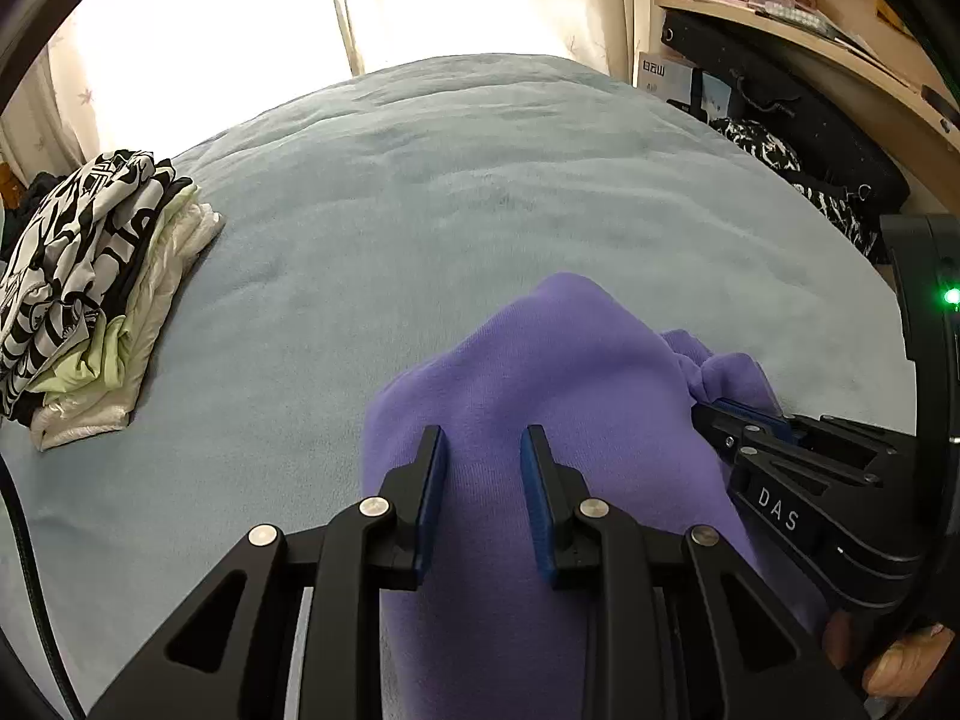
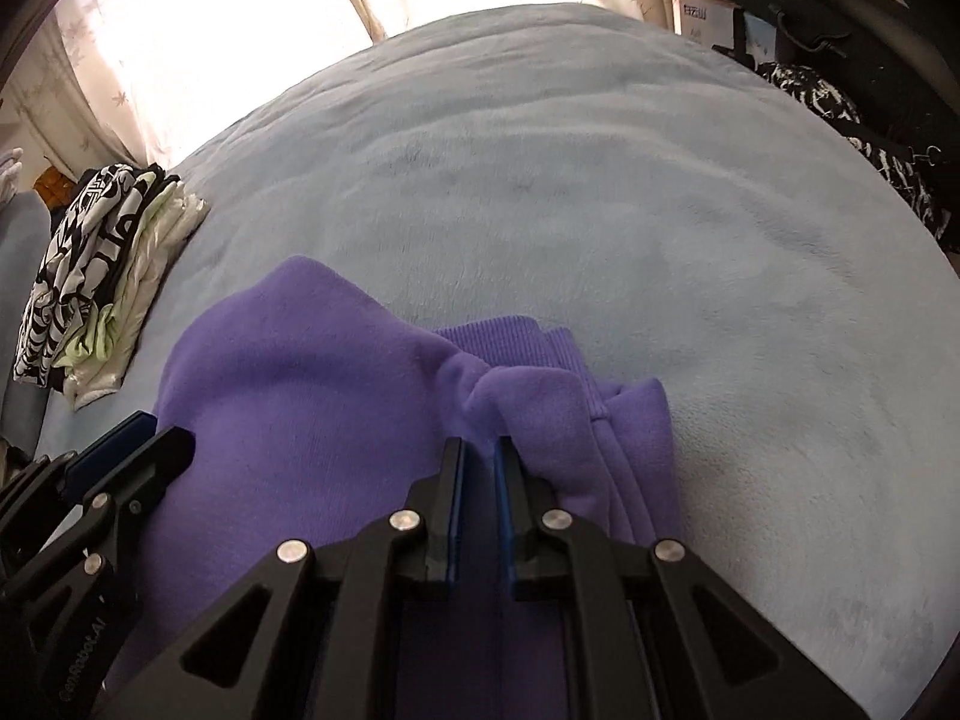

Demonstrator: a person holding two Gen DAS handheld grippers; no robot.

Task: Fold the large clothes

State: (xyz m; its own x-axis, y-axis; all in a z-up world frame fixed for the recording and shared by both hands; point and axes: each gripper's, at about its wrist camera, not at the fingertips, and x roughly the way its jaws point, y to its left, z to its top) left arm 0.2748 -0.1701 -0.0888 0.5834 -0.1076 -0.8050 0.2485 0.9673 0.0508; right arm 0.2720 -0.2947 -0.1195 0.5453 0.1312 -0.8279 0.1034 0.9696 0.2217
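1. My right gripper (image 2: 480, 450) has its jaws clamped on a bunched fold of the purple sweatshirt (image 2: 312, 372).
2. My left gripper (image 1: 485, 441) has its jaws a little apart, with purple cloth between them; whether they grip it, I cannot tell.
3. The sweatshirt lies on the blue bed (image 1: 420, 210), to the right of the folded pile (image 1: 102, 276).

Left gripper (image 1: 484, 438) slightly parted, right gripper (image 2: 479, 450) clamped (both angled downward).
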